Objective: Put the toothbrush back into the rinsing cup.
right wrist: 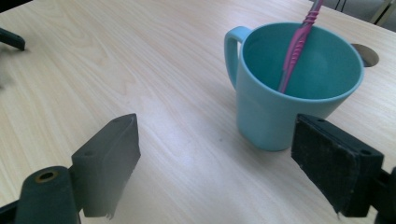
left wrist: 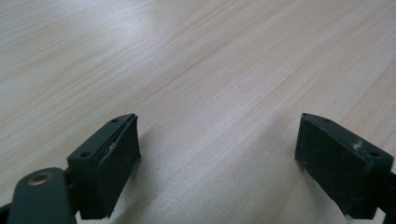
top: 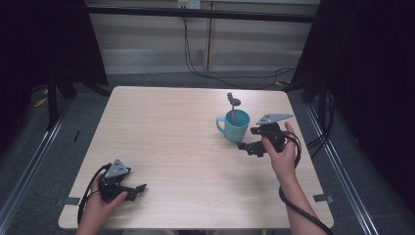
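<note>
Standing in the teal mug [right wrist: 289, 88], a pink toothbrush [right wrist: 299, 44], probably; both claws spread, empty.

A lab-like recording booth: black curtains [top: 377, 73] at both frame edges, cables [top: 195, 63] at top centre, floor rails [top: 29, 166] flanking a bare table [top: 186, 147].

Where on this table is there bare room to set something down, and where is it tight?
The table is bare over its whole left and middle, from the left gripper up to the far edge. It is crowded at the right: the teal mug with its pink toothbrush stands right beside the right gripper. Both grippers' fingers are spread.
</note>
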{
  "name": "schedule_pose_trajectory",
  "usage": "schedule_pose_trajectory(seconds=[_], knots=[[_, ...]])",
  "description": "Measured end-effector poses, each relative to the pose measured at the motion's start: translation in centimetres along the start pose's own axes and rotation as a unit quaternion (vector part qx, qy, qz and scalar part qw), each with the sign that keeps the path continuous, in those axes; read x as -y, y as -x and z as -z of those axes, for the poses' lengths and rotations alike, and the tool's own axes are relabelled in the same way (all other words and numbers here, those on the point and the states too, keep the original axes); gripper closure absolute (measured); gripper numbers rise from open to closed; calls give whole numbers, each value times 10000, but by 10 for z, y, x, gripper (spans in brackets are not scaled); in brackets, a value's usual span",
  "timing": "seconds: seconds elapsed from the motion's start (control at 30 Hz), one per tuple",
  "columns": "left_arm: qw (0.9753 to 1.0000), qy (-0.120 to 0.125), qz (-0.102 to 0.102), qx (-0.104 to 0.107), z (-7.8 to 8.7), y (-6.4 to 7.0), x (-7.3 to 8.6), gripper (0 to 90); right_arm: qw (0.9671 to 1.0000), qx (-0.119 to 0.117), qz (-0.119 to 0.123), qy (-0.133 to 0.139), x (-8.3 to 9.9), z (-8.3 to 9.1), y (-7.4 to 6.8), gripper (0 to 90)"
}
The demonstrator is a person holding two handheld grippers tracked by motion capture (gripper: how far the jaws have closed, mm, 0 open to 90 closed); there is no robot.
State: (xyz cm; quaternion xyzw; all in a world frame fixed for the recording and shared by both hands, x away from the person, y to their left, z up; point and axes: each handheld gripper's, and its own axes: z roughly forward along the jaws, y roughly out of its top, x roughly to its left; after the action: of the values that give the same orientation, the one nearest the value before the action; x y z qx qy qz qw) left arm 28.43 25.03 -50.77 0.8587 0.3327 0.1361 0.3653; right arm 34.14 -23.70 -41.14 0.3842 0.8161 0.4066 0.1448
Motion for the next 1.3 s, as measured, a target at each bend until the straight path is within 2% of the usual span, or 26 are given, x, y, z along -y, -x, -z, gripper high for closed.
schedule_pose_trajectory(seconds=[0.1, 0.4, 0.67, 1.3], knots=[[10000, 2, 1, -1, 0, 0, 0, 136, 9999, -100, -2, 44, 4, 0, -2, 150], [10000, 1, -1, -1, 0, 0, 0, 136, 9997, -143, 159, -120, 13, 0, -8, 150], [10000, 0, -3, -1, 0, 0, 0, 136, 9995, -223, 187, -154, 23, 2, -10, 150], [10000, -1, 0, 0, 0, 0, 0, 136, 9988, -276, 112, -385, 58, 1, -12, 150]])
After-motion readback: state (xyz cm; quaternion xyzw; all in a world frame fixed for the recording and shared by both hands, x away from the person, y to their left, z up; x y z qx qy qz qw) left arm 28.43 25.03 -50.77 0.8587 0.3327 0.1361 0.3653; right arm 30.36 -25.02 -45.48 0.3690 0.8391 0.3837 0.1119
